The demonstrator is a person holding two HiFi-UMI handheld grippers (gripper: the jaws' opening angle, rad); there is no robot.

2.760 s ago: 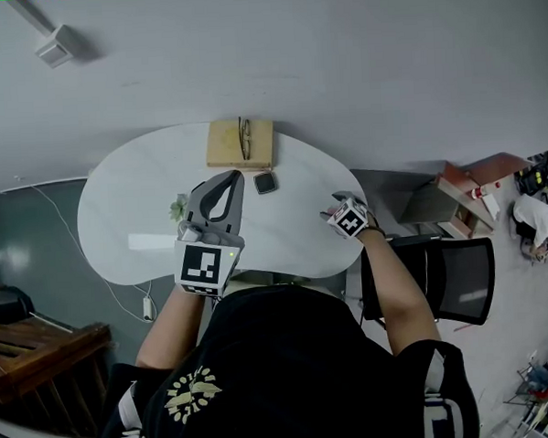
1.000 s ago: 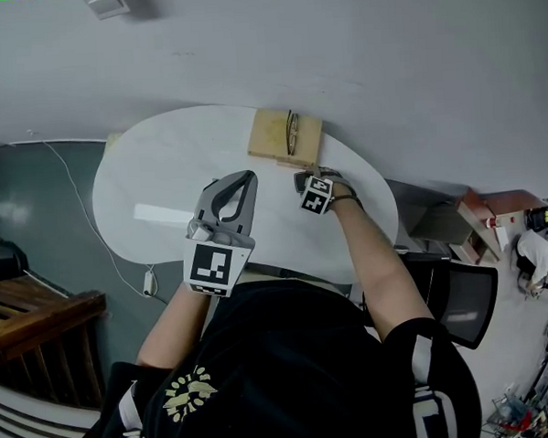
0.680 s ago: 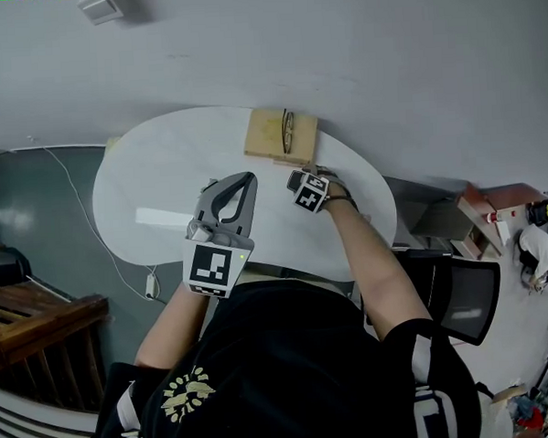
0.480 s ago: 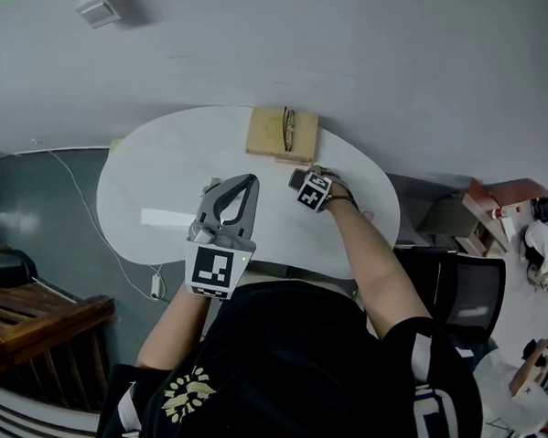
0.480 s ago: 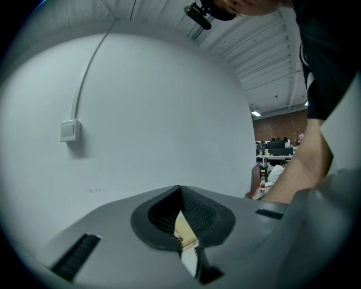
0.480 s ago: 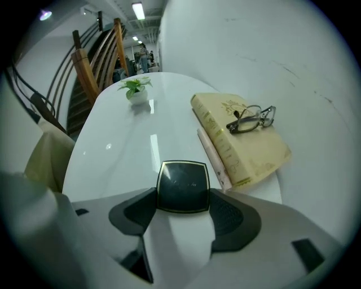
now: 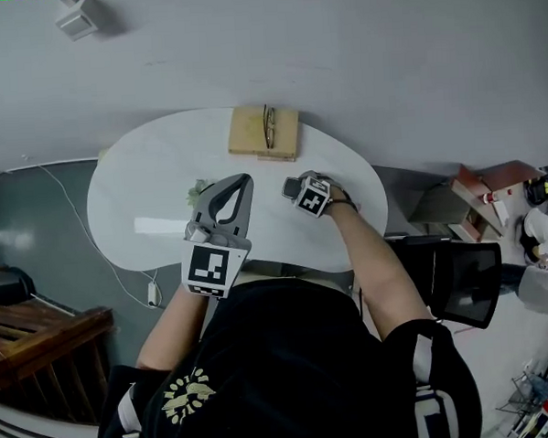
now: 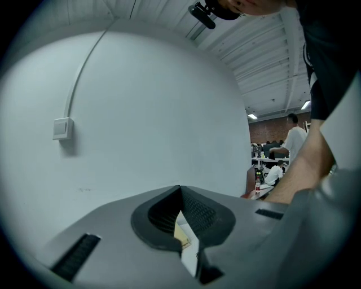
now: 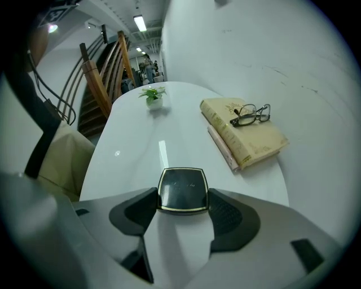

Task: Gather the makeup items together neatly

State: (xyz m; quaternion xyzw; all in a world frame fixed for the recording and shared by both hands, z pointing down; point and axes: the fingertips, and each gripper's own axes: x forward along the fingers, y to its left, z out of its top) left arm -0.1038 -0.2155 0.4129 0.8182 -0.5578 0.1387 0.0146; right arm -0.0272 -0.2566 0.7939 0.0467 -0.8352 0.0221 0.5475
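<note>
White oval tabletop [image 7: 135, 189] carries a tan hardcover book [image 7: 249, 132]; the left claw [image 8: 180, 188] has its jaws together with nothing between; the right claw [image 9: 183, 196] holds a black square gold-rimmed compact [image 9: 182, 186] over the tabletop, near the book; dark-framed glasses [image 9: 251, 114] lie on the book.

Head view steeply above table [image 7: 144, 188]

Black shirt [image 7: 291, 368], gold emblem [image 7: 190, 393], white-striped sleeves [image 7: 435, 393].
</note>
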